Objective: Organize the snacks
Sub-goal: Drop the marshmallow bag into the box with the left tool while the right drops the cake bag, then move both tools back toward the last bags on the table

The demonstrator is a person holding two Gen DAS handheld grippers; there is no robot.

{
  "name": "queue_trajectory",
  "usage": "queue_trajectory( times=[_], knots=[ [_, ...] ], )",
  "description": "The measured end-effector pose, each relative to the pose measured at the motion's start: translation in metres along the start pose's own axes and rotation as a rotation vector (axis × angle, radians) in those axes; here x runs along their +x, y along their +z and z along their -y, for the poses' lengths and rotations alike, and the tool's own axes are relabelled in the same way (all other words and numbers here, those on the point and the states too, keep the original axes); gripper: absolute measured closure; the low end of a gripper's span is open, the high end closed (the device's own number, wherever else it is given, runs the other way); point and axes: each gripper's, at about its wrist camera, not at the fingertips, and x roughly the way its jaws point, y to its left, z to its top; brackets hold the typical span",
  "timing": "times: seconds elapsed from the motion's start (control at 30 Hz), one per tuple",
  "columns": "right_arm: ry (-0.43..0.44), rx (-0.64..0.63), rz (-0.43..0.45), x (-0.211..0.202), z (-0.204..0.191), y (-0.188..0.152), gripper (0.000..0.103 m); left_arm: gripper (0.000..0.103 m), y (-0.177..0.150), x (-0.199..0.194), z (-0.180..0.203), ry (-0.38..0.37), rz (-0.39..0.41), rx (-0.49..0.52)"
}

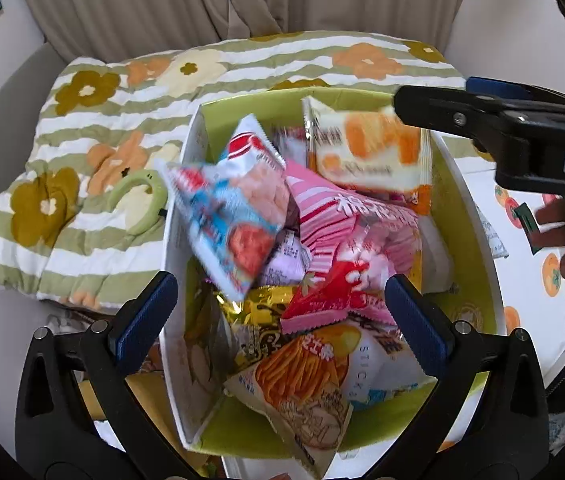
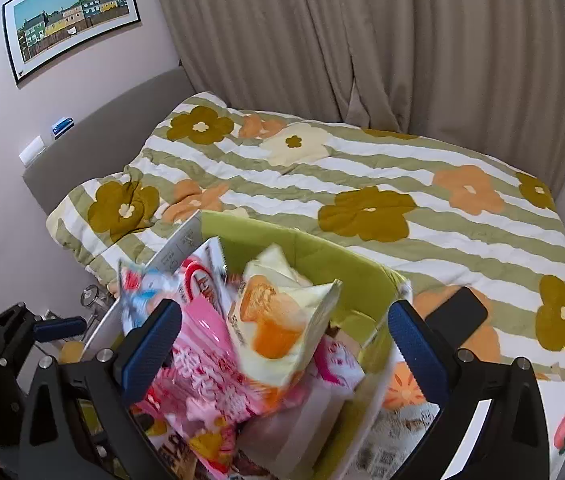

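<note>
Left wrist view is showing snack packets (image 1: 302,248) already piling inside the box (image 1: 478,264); both grippers (image 1: 282,312) (image 2: 282,336) are hovering spread, pinching nothing.

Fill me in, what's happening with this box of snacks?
A person with two handheld grippers is sorting snacks into a white cardboard box with a lime-green interior, already piled with packets. Both the left gripper and the right gripper are open and empty above it. A blurred red, white and blue snack packet and a cream packet picturing orange cake lie on top. A floral striped quilt lies behind.
</note>
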Motion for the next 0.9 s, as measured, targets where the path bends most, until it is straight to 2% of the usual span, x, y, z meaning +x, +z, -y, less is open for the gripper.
queue_trajectory(
  times=[0.33,0.47,0.63,0.9],
  knots=[
    [-0.052,0.037,0.037,-0.055,-0.013,-0.018,0.000,0.001,-0.017,-0.038,0.000,-0.001,0.061,0.000],
    [-0.092,0.062,0.043,-0.077,-0.013,-0.030,0.000,0.001,-0.020,-0.053,0.009,-0.037,0.088,0.013],
    [-0.142,0.109,0.073,-0.108,-0.003,-0.045,0.000,0.001,-0.019,-0.070,0.039,-0.068,0.129,0.056],
    [-0.221,0.121,0.090,-0.157,0.053,-0.074,0.000,0.001,-0.016,-0.080,0.103,-0.080,0.169,0.060]
  ],
)
